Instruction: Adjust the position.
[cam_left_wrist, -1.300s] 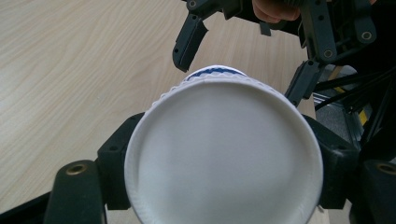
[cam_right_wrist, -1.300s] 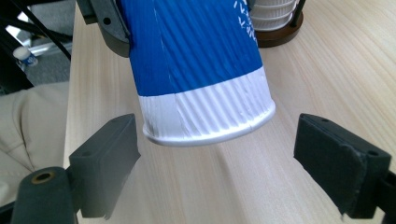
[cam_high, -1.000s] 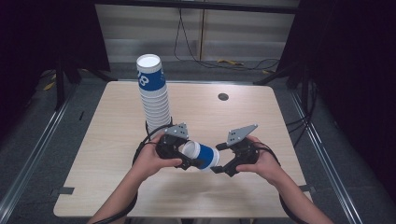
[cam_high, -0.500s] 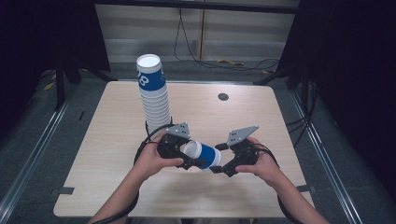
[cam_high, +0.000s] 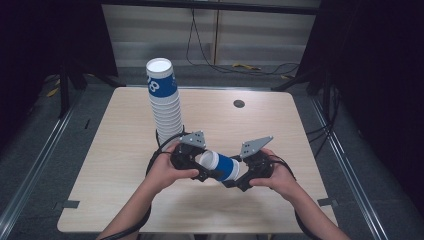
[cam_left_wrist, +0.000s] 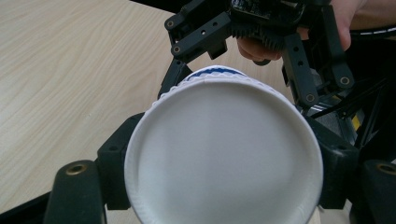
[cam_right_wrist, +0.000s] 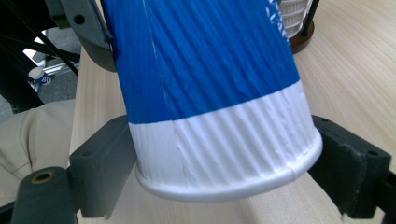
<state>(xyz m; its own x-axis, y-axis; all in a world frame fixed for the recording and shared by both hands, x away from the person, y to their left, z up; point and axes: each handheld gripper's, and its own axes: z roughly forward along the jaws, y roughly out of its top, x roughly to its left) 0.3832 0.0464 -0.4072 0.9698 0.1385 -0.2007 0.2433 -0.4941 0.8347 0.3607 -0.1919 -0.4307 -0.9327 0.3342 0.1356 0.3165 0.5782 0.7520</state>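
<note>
Both tools grip cup.

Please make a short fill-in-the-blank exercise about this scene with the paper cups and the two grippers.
1. The paper cup held between the left gripper and the right gripper is white and ____.
2. The tall stack of cups stands on a ____ table.
3. The held cup lies on its ____.

Missing words: blue; wooden; side

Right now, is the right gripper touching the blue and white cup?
Touching. In the right gripper view, the right gripper has both jaws pressed against the cup near its white rim.
</note>
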